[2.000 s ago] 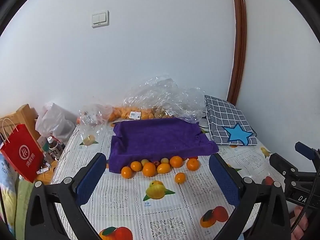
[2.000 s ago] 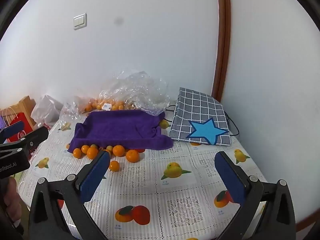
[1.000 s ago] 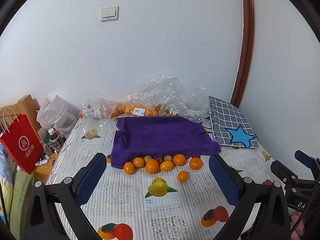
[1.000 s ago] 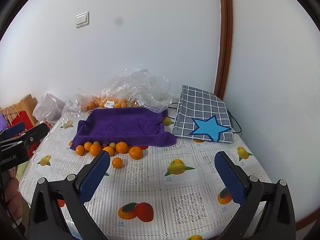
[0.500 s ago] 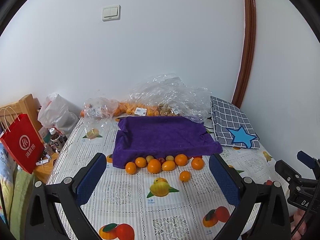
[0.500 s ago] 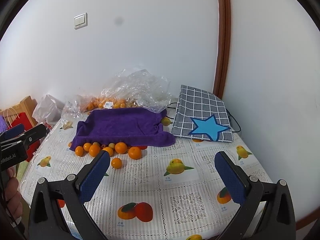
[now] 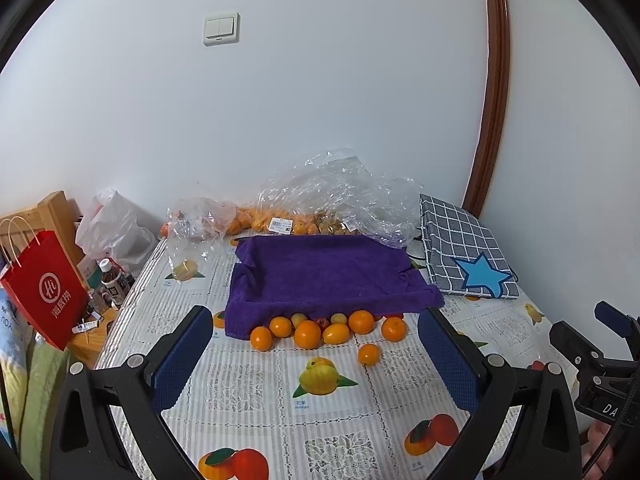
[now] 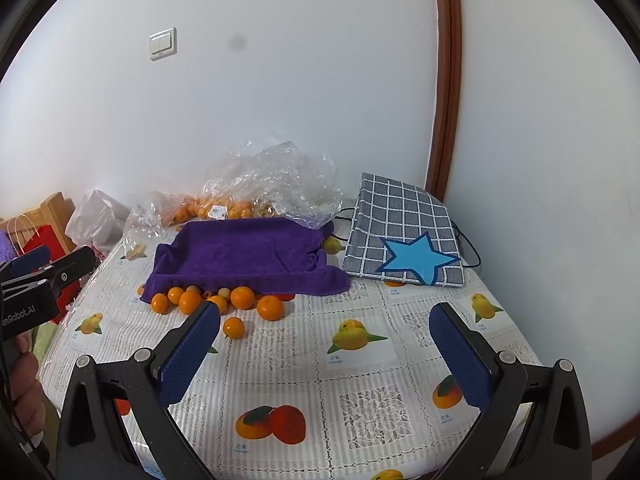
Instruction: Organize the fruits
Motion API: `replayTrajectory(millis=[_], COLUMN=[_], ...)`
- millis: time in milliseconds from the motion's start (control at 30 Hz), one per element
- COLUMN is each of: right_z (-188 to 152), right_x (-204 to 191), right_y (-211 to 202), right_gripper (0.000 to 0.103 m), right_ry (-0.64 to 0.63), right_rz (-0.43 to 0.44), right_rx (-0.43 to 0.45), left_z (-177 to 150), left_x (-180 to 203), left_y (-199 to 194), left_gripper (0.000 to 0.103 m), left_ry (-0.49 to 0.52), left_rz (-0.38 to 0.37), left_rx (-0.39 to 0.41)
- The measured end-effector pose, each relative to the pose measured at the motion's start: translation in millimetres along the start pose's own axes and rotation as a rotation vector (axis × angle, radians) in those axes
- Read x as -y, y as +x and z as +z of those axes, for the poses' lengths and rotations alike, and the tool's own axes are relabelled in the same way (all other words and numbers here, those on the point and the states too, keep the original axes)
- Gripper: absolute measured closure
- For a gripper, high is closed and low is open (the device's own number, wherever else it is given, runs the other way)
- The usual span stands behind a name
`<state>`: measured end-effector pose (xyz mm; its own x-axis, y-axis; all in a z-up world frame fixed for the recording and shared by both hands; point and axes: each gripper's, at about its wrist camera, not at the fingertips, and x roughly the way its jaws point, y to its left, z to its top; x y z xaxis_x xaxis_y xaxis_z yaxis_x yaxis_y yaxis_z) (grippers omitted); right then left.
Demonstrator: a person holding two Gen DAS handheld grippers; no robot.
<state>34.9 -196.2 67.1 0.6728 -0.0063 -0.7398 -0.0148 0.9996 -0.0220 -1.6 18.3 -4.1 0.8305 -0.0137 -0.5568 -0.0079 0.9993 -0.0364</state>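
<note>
Oranges, small and round, crowd my draped purple towel's six o'clock edge; crinkled clear plastic bags at twelve; both my left gripper and right gripper gape, holding nothing.

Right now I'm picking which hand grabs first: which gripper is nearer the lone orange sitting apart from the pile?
Left, narrowly. The lone orange lies ahead between the left gripper's open fingers; the right gripper has it beside its left fingertip, off-centre.

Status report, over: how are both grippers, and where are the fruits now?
Left gripper open, right gripper open, both holding nothing. Loose oranges on the table against the purple towel front edge. Nothing between jaws and fruit.
</note>
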Motion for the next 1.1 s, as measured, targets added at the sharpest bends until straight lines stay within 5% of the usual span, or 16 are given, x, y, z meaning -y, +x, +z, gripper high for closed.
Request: replayTrajectory(millis=[1100], right_z=[-1.3], right_x=[-5.1], right_y=[-3.9], right_gripper=[0.0], right_ry=[-0.014], right_rz=[0.004], right_rx=[0.009], left_z=[1.8], left_x=[2.4], left_y=[2.5], left_gripper=[0.0], left_ry=[-0.006], left_rz=[-0.002], left_rx=[-0.002])
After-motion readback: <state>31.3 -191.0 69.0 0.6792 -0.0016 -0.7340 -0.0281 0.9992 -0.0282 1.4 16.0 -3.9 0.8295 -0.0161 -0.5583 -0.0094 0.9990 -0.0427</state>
